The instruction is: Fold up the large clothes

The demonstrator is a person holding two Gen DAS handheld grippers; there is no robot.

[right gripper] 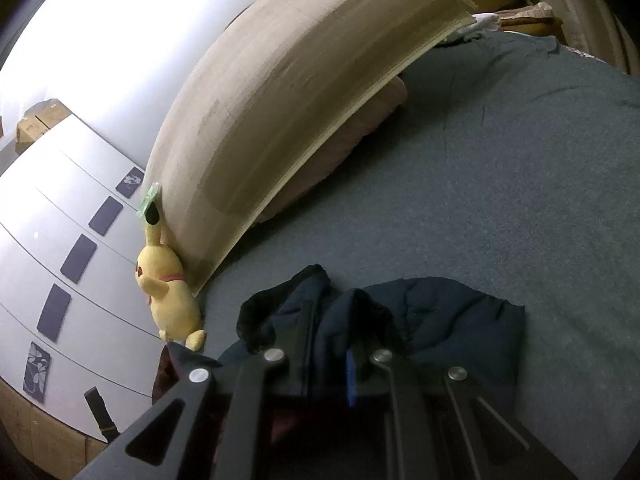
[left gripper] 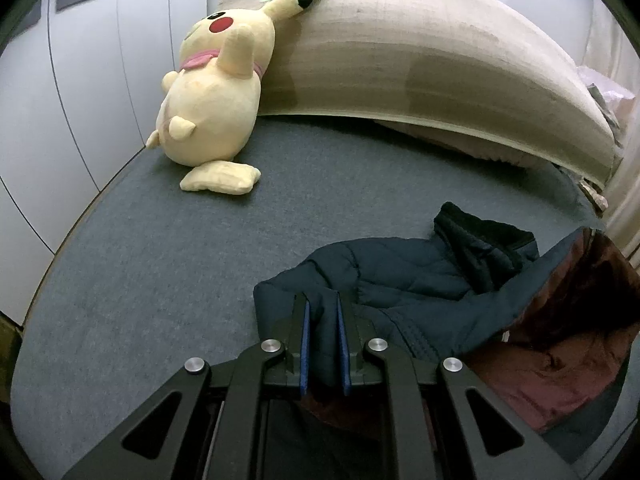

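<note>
Judging from the left wrist view, the fold is under way but far from finished: the dark navy quilted padded jacket [left gripper: 400, 280] lies bunched on the grey-blue bed cover [left gripper: 160, 260], one flap turned back so its maroon lining [left gripper: 560, 340] shows at the right. The left gripper [left gripper: 323, 320] is clamped on a ridge of the navy fabric — the cloth fills the narrow gap between its blue-padded fingers [left gripper: 305, 344]. It points down toward the bed at a steep slant, with the pinched edge close to the surface. Beyond, a yellow plush toy with red cheeks and a pink collar [left gripper: 212, 96] leans against the beige padded headboard [left gripper: 420, 64], well apart from the jacket.

In the right wrist view, the same jacket [right gripper: 432, 312] sits crumpled near the bottom of the frame, its black ribbed cuff [right gripper: 264, 312] drooping to the left. The right gripper [right gripper: 328, 344] is also pinched on navy fabric, angled less steeply downward — its tips are half buried in the folds. The sleeves and hem are not yet squared, so smoothing and the remaining folds look left to do.
</note>
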